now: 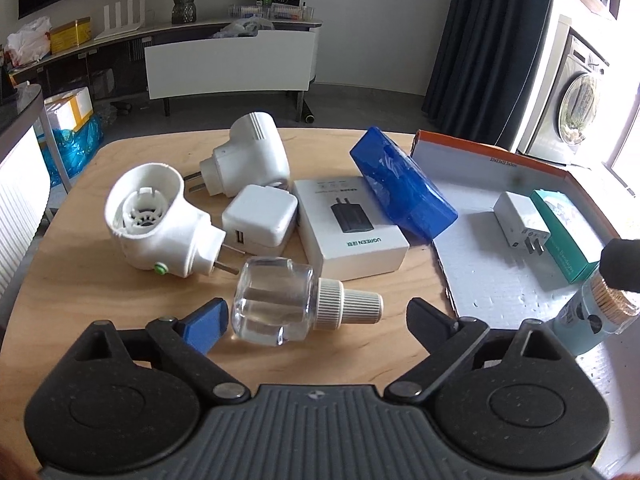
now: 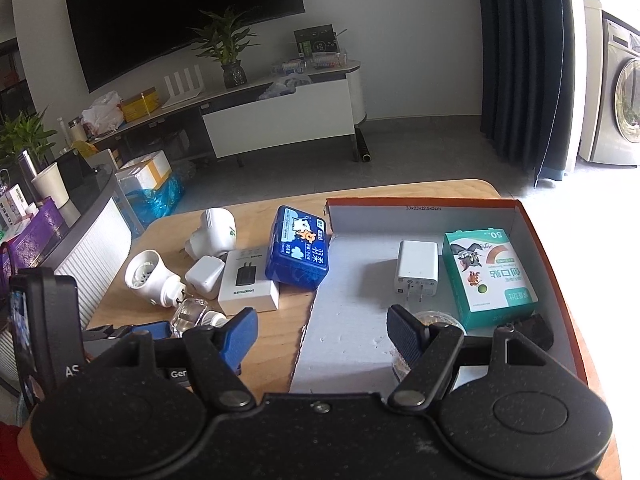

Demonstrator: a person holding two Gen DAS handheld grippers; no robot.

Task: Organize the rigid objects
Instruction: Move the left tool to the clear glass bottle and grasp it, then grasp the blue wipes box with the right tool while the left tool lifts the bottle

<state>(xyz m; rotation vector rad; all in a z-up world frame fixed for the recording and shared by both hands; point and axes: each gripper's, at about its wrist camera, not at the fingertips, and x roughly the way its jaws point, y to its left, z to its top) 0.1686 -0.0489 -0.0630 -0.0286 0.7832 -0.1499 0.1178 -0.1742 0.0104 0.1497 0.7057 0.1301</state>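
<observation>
A clear liquid refill bottle (image 1: 288, 304) with a ribbed cap lies on its side on the wooden table (image 1: 72, 280), between the wide-apart jaws of my left gripper (image 1: 316, 320); neither pad presses on it. Behind it lie two white plug-in heaters (image 1: 156, 220) (image 1: 252, 156), a white USB charger (image 1: 260, 216), a white charger box (image 1: 352, 228) and a blue packet (image 1: 400, 188). The orange-rimmed box (image 2: 532, 236) holds a white charger (image 2: 416, 272) and a green plaster box (image 2: 488, 276). My right gripper (image 2: 324, 334) hangs open over the box's near left edge with nothing between its fingers.
A toothpick jar (image 1: 600, 308) stands in the box just outside the right gripper's right finger. A dark object (image 2: 532, 332) lies beside it; I cannot tell what it is. Beyond the table are a TV bench, a dark curtain and a washing machine.
</observation>
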